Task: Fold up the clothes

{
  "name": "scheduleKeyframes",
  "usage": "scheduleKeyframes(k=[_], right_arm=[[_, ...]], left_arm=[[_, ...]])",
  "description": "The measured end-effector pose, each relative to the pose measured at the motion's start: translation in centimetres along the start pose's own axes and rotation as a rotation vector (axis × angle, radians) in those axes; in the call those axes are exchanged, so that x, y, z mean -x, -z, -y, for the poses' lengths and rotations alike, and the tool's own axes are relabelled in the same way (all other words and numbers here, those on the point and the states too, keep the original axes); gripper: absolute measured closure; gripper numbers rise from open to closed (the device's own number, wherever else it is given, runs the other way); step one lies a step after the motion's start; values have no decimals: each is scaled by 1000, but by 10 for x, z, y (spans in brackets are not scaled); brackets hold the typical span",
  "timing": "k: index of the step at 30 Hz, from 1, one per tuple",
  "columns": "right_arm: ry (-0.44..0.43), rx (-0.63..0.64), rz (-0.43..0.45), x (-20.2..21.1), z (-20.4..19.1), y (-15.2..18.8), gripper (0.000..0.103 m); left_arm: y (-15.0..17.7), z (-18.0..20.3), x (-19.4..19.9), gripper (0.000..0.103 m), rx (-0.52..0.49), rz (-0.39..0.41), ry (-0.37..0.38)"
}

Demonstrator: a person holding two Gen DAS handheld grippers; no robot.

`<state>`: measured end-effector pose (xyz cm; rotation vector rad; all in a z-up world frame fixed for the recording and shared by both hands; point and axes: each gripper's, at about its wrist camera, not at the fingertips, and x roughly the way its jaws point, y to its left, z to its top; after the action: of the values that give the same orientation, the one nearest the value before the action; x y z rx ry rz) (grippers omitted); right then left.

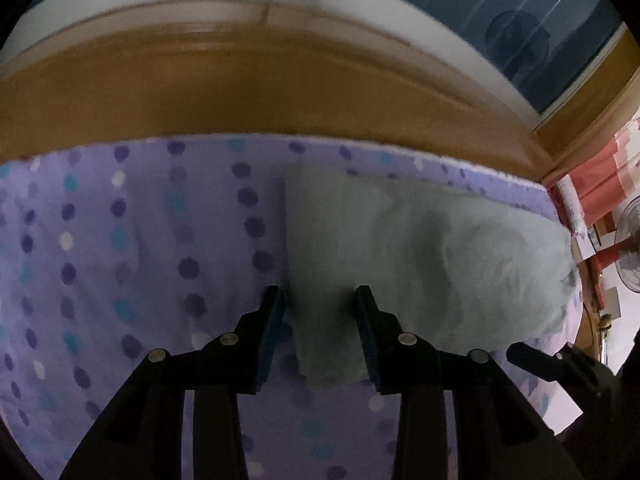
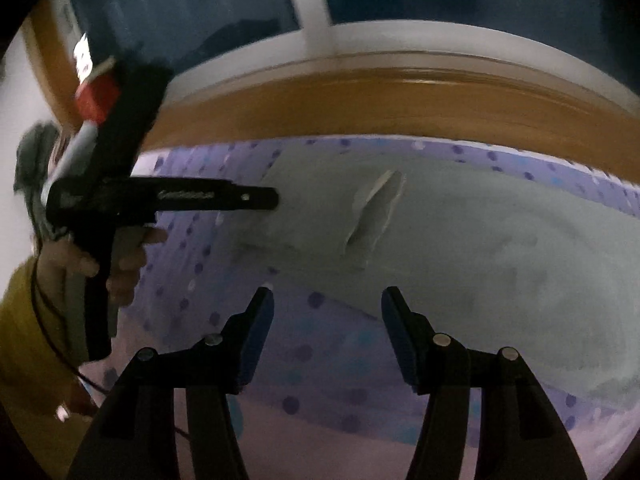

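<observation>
A pale grey-green garment point(image 1: 420, 248) lies flattened on the purple dotted bedsheet point(image 1: 120, 260). My left gripper point(image 1: 320, 296) is open above the garment's near left corner, and a narrow strip of the cloth shows between its fingers. In the right wrist view the same garment point(image 2: 460, 240) spreads across the bed, with a raised pocket-like flap point(image 2: 376, 212) near its middle. My right gripper point(image 2: 328, 296) is open over the sheet just short of the garment's near edge, nothing between its fingers. The left gripper point(image 2: 272, 199) shows side-on at the garment's left end, held by a hand point(image 2: 120, 264).
A brown wooden bed frame point(image 1: 280, 96) runs along the far edge of the mattress, under a dark window point(image 1: 500, 12). A standing fan point(image 1: 630, 244) and red-pink cloth point(image 1: 600, 176) are at the right. A yellow sleeve point(image 2: 24, 340) shows at the left.
</observation>
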<state>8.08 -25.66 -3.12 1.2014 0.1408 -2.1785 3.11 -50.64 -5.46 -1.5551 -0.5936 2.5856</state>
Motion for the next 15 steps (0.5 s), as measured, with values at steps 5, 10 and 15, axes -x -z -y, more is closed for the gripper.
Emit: scheduleKeyframes(k=[5, 10, 15], right_arm=[[26, -66, -28, -7, 14, 1, 46], [60, -185, -65, -23, 37, 0, 46], [44, -150, -54, -31, 34, 6, 42]], left_arm=[[4, 7, -4, 49, -31, 14, 19], [6, 21, -10, 39, -91, 27, -29], [7, 31, -13, 37, -128, 21, -77]])
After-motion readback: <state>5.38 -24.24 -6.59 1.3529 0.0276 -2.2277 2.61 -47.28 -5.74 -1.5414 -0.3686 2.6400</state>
